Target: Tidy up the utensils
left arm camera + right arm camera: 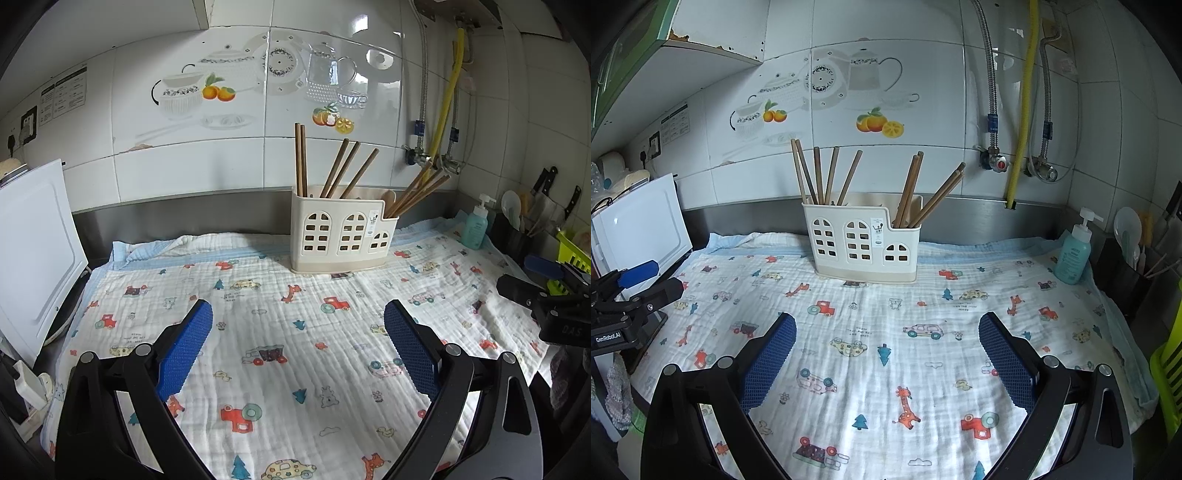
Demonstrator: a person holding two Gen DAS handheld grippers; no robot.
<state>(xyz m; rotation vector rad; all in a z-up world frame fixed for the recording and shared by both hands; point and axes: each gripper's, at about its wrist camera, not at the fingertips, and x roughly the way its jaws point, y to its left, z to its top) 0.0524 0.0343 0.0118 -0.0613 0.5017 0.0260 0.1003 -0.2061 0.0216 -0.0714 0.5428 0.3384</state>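
So the chopsticks (849, 177) stood in the cream holder (864, 243) at the back of our printed cloth (886, 369), near the wall; we had both the left gripper (299, 325) and right gripper (886, 339) spread wide, holding nothing, well short of it

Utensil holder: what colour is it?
Cream-white utensil holder with a beige base; clearest in the right wrist view.

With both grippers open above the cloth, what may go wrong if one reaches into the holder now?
1. The chopsticks lean apart at different angles; a gripper closing on one may knock others.
2. The holder stands on a wrinkled cloth, so a sideways pull might tip it.
3. The soap bottle is beside the cloth edge; a wide swing could hit it.
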